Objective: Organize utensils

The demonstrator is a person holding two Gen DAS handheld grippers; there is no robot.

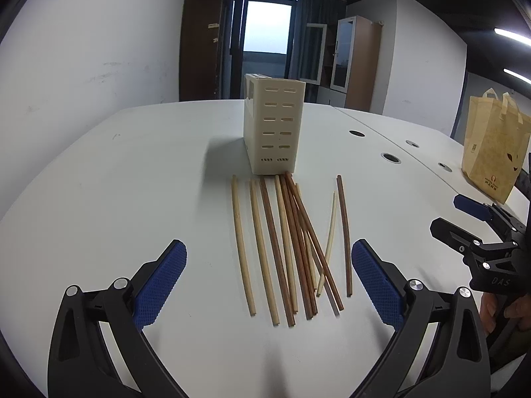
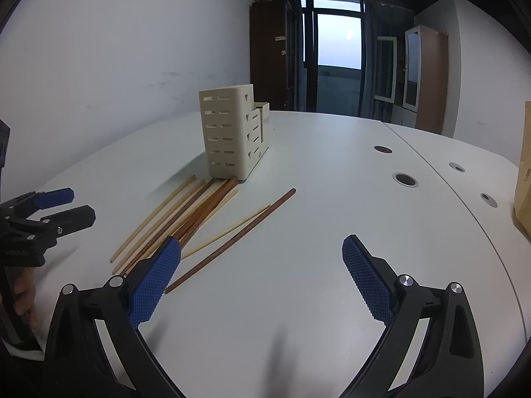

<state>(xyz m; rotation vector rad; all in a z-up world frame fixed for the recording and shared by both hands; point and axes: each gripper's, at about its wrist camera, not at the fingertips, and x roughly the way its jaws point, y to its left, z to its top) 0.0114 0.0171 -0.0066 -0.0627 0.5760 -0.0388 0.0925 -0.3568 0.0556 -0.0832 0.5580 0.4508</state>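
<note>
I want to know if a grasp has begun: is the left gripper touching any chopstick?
Apart. In the left wrist view the left gripper is open wide, with bare table between each blue pad and the chopsticks.

Black plastic gripper (image 1: pixel 268 278) frames, 2 blue waffle-textured finger pads (image 1: pixel 376 285), silver screw heads (image 1: pixel 416 284), white "DAS" lettering, bare skin.

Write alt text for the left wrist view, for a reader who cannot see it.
A loose row of light and dark wooden chopsticks lies on a white table in front of an upright cream slotted utensil holder. The open left hand-held gripper frames them, empty. The right hand-held gripper and a paper bag sit at the right.
</note>
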